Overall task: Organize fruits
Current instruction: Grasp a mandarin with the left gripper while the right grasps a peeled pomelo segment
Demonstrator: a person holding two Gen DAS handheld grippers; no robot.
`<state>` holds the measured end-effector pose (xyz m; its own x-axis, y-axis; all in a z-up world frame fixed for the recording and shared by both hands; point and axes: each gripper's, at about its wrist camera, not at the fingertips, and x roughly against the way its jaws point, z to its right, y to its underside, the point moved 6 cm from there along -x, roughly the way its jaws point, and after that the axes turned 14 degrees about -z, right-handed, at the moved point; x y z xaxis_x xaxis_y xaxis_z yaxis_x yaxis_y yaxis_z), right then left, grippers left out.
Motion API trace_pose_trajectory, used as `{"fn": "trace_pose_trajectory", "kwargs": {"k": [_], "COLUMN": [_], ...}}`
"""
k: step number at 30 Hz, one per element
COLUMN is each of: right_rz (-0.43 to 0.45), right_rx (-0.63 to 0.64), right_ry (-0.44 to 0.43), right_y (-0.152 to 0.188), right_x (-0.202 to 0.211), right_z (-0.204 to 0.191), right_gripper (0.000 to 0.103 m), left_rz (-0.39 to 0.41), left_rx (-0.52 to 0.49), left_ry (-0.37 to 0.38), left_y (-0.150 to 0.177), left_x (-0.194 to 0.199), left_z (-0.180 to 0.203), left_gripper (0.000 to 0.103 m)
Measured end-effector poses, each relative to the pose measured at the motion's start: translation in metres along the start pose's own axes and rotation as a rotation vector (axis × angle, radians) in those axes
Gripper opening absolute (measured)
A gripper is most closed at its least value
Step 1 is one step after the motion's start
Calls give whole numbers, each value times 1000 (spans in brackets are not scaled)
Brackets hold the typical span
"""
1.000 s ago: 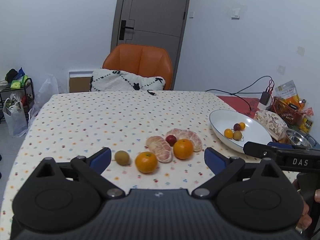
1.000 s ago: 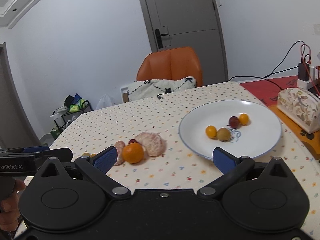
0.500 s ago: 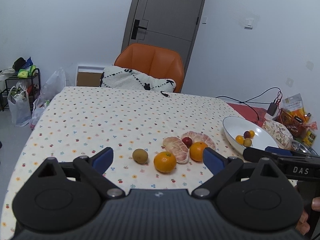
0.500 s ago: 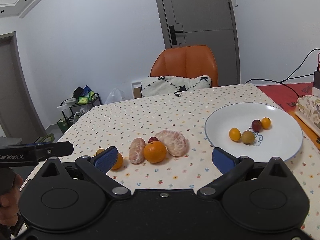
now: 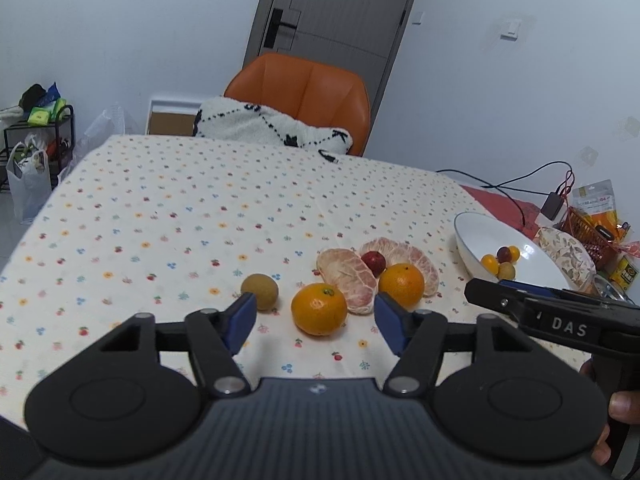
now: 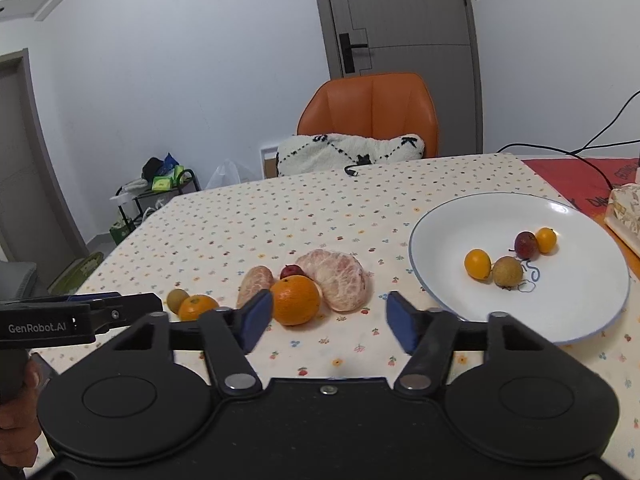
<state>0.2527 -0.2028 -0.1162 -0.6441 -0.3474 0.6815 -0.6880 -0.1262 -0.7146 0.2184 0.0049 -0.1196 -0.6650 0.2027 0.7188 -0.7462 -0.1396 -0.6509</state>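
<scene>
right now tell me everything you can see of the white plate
The round white glossy plate, ceramic by its look, has a thin blue rim line and a small blue squiggle inside. It sits flat on the floral tablecloth, right of the loose fruit, holding two small yellow-orange fruits, one dark red fruit and one brownish one. Neither gripper touches it.

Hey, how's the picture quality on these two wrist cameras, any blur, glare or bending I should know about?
Left wrist view: even indoor light, soft shadows under the oranges, door frame bowed by the fisheye, corners vignetted. Right wrist view: fruit sharp, faint glare on the plate rim, blue pads slightly soft.
</scene>
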Motion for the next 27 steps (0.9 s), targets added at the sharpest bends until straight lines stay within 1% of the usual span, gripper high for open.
{"fn": "trace_pose_trajectory", "kwargs": {"k": [2,4,7,11,13,15,18,20,27], "right_rz": [-16,-29,-48,-73,-84,-87,-98,-103,-100], "right_rx": [7,11,25,48,47,53,57,65,112], "right_ry": [1,8,14,26,20,21,26,20,60], "right_y": [-1,-2,-3,-4,-5,-6,-7,-8,-16], "right_x": [-8,-16,-26,-38,-42,-46,-52,-55,-63], "right_z": [2,4,7,9,11,11,12,11,5], "right_gripper": [49,46,45,45,45,46,46,44,44], "left_rz": [-8,-20,-37,-50,-61,-66,-57,-55,-27], "left_rx": [1,6,11,22,28,43,46,52,65], "left_ry": [-1,0,2,1,2,5,2,11,18], "left_y": [-1,-1,-1,-2,-3,-3,-3,-4,-10], "left_x": [-6,-13,-22,-32,-38,-43,-45,-44,-34], "left_z": [1,2,2,3,2,1,1,1,-5], "left_gripper": [60,57,54,53,43,38,37,37,37]}}
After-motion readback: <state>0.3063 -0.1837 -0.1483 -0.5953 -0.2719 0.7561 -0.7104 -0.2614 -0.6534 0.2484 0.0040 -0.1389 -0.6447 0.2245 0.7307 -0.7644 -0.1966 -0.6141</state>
